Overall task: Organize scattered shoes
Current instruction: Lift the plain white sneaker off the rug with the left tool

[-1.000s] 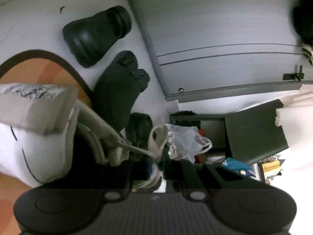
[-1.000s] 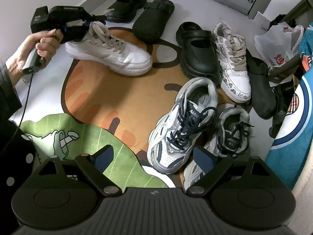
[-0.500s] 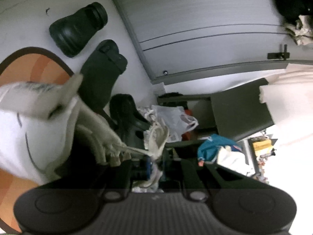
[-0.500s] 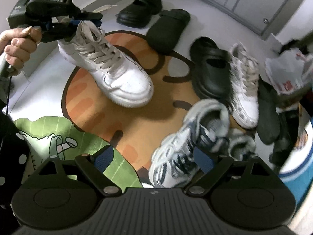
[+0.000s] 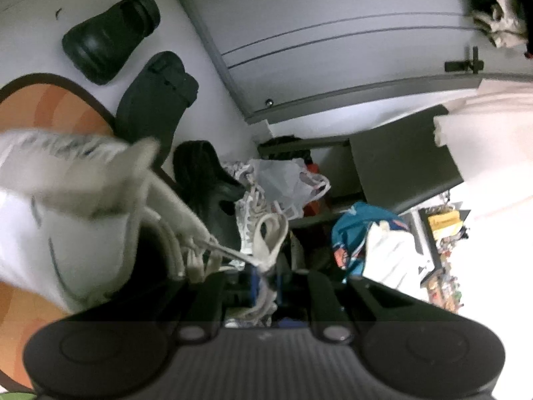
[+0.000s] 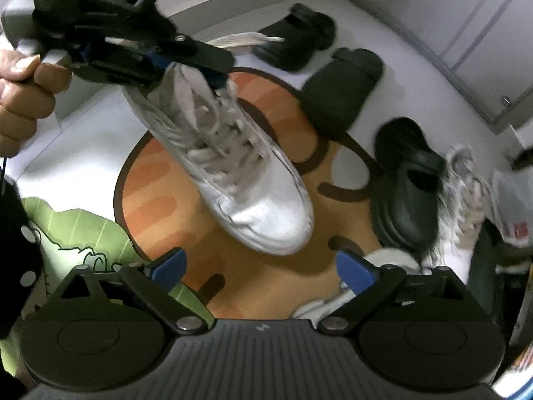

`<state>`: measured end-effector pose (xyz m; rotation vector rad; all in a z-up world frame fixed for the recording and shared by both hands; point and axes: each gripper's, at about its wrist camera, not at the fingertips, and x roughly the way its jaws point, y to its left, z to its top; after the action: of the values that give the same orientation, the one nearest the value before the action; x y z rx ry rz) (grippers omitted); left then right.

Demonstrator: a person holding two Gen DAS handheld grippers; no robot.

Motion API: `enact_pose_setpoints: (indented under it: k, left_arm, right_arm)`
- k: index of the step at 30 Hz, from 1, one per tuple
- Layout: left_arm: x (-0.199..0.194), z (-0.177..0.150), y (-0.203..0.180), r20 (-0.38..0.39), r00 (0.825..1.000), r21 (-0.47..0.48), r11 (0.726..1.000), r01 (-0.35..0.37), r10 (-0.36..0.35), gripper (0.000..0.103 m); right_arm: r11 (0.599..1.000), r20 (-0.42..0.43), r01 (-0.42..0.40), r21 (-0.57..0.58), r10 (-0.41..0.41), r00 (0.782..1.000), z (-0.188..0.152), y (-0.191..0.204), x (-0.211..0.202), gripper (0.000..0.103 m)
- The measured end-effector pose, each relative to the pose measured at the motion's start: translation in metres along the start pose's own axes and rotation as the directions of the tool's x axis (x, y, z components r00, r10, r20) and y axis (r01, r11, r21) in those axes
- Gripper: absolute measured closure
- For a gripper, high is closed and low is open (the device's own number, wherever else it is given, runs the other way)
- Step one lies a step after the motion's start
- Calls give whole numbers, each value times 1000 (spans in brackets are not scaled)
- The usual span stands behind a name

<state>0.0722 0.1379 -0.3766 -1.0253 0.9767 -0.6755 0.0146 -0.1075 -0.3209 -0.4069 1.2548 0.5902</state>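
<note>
white sneaker (image 6: 233,166) has risen off the orange rug (image 6: 160,200) since a second ago | left gripper (image 6: 186,63) jaws clamped on its laces, shoe hanging toe-down | right gripper (image 6: 263,266) jaws wide apart, empty

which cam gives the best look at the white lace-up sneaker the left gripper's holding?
Right wrist: the white lace-up sneaker shows whole, hanging toe-down from the left gripper. Left wrist shows only its blurred tongue and laces up close.

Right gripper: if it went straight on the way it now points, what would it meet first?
Most likely the toe of the white sneaker hanging from the left gripper. The open right gripper points at it; the orange rug lies beyond. Depth is unclear.
</note>
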Motion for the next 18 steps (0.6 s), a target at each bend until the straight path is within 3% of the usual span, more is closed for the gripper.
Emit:
enact_pose_setpoints:
  k: [5, 18]
  left_arm:
    - [0, 1, 4, -19, 1000, -7, 1000, 0, 0, 93]
    - [6, -6, -13, -108, 990, 74, 993, 97, -88, 93]
  right_arm:
    - [999, 0, -26, -37, 26, 1000, 9, 3, 13, 3]
    - [987, -4, -94, -133, 94, 996, 33, 11, 46, 0]
